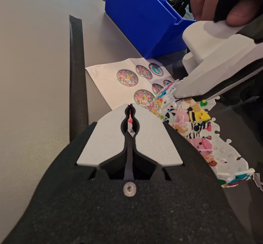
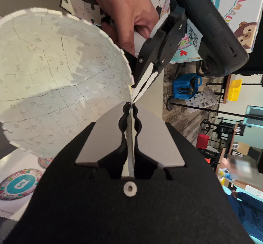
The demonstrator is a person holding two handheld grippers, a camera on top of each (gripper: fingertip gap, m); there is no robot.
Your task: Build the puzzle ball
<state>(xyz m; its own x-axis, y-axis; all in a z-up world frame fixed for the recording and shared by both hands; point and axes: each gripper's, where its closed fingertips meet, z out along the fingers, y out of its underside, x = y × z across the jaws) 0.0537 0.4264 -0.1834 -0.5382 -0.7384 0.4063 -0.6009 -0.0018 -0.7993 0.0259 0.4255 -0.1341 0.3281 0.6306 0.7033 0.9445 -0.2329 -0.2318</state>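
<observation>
Care at the rim is what this step seems to call for: both grippers pinch the edge of the half-built puzzle ball (image 2: 59, 80), so any twist could pop the interlocked pieces apart. Better to keep the two grips pulling the same way and press a new piece in squarely.

The left gripper (image 1: 130, 106) has its fingers nearly together, with a sliver of printed piece visible in the narrow gap between them, so it appears to hold the shell's edge. The right gripper (image 2: 131, 105) is likewise drawn narrow, clamped on the thin rim where its tips meet those of the other tool.

The shell sits just right of the left fingers and up and to the left of the right fingers. Outside it is bright with cartoon animals; inside it is pale, curved, with faint numbers on each piece and a toothed, unfinished edge. Beyond the left fingers lie an instruction sheet (image 1: 113, 72) and a blue bin (image 1: 139, 21).
</observation>
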